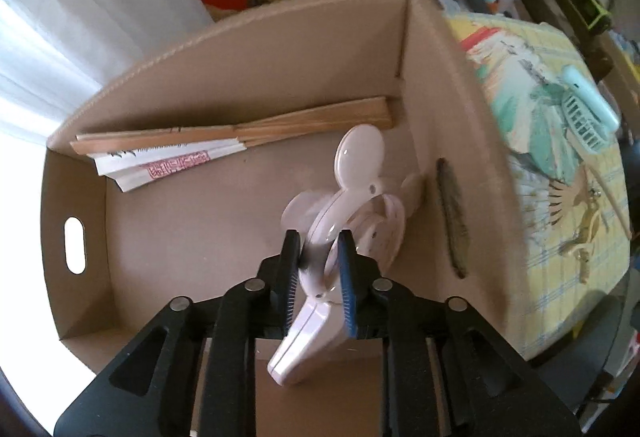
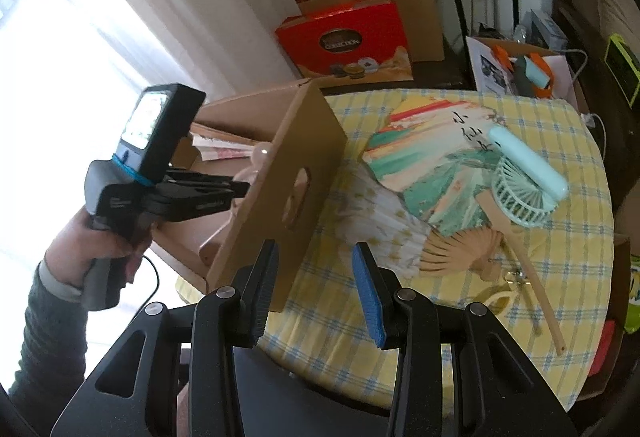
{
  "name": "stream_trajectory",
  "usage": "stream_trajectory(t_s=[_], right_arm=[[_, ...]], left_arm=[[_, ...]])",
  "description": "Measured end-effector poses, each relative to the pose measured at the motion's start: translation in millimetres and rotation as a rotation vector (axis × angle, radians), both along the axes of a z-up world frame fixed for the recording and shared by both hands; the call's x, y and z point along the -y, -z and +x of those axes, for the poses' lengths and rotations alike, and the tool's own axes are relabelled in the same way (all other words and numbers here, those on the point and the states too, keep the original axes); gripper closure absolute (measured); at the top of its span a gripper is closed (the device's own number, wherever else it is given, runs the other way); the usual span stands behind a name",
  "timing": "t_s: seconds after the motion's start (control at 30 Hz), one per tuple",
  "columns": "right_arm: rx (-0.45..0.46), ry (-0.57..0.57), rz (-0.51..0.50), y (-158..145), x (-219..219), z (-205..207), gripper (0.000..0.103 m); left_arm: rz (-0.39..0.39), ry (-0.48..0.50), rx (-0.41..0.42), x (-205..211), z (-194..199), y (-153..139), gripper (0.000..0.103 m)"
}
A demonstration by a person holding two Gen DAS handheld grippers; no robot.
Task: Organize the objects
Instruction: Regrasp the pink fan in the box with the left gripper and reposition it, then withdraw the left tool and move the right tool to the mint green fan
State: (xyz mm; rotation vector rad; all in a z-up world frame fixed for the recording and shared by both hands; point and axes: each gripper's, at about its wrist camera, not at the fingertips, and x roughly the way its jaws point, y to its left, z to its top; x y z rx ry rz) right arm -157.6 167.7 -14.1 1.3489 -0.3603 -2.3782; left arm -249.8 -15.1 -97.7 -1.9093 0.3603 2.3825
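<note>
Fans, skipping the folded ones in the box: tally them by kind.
Electric hand fans: 2, the mint fan and the white fan
Round paddle fan: 1
Open folding fan: 1
Total: 4

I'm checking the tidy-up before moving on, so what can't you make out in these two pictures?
- White handheld fan, left wrist view: its head is motion-blurred between the left tool pads, so contact is unclear.
- Same fan, right wrist view: the cardboard box wall hides nearly all of it.
- Folded paper fan, left wrist view: red print too small to read.
- Open paper fan, right wrist view: round painted fan overlaps one edge.
</note>
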Motion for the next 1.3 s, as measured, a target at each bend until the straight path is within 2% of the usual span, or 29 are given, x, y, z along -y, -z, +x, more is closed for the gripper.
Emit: stream_trajectory(t_s=[0.03,0.13,0.17,0.27,0.3,0.47,0.57,0.6,0.63,0.7,0.83,0.87,0.93,1.1,1.17,1.23,1.3], right_arm=[[0.002,0.002,-0.002,0.7,-1.5,0.8,0.063],[0.004,0.002,-0.009,1.6,-5.7,4.5,0.063],[0.003,0.002,-0.011,1.8,-7.0,5.5,0.063],[0.005,0.004,-0.019,2.5,-9.4,6.8,0.063],[0.005,0.005,-0.022,2.9,-10.0,7.3,0.063],[0.005,0.005,-0.027,3.5,-11.2,9.6,0.063],[-0.001,0.002,-0.024,2.7,-13.2,12.3,0.063],[-0.001,0.004,-0.024,2.7,-14.5,12.8,0.063],[-0.001,0.007,-0.025,2.7,-15.9,13.1,0.063],[0.0,0.011,-0.029,2.4,-18.8,14.1,0.063],[-0.009,0.02,-0.027,0.0,-23.7,17.4,0.063],[-0.012,0.023,-0.024,-0.6,-25.5,18.0,0.063],[-0.02,0.035,-0.009,-1.8,-30.3,18.4,0.062],[-0.032,0.063,0.022,-4.4,-40.9,19.8,0.061],[-0.041,0.07,0.04,-5.6,-45.6,21.1,0.06],[-0.054,0.091,0.067,-7.1,-51.6,22.2,0.054],[-0.069,0.123,0.1,-8.9,-61.0,24.0,0.05]], left_arm=[[0.012,0.004,0.005,-1.1,-0.5,-1.9,0.067],[-0.003,0.015,-0.008,-8.9,5.6,-10.0,0.065],[0.026,0.034,-0.001,-12.0,8.0,-12.1,0.063],[0.109,0.064,0.031,-17.5,12.0,-13.2,0.069],[0.11,0.074,0.036,-19.2,12.6,-14.4,0.073],[0.099,0.046,0.032,-9.9,8.8,-16.1,0.071],[0.113,0.026,0.014,0.6,11.8,-15.6,0.056],[0.102,0.022,0.001,5.0,12.1,-15.7,0.046],[0.097,0.019,-0.007,9.6,14.5,-14.1,0.04],[0.105,-0.001,-0.008,18.8,12.7,-11.1,0.04],[0.193,-0.057,-0.013,38.4,14.3,-10.9,0.039],[0.222,-0.071,-0.025,43.0,18.0,-12.8,0.037],[0.253,-0.083,-0.047,46.5,24.7,-15.5,0.026],[0.318,-0.107,-0.105,52.0,42.9,-27.3,0.021],[0.346,-0.11,-0.131,50.6,50.2,-34.9,0.016],[0.373,-0.106,-0.155,47.0,57.4,-41.9,0.009],[0.398,-0.097,-0.176,41.4,65.3,-48.9,0.006]])
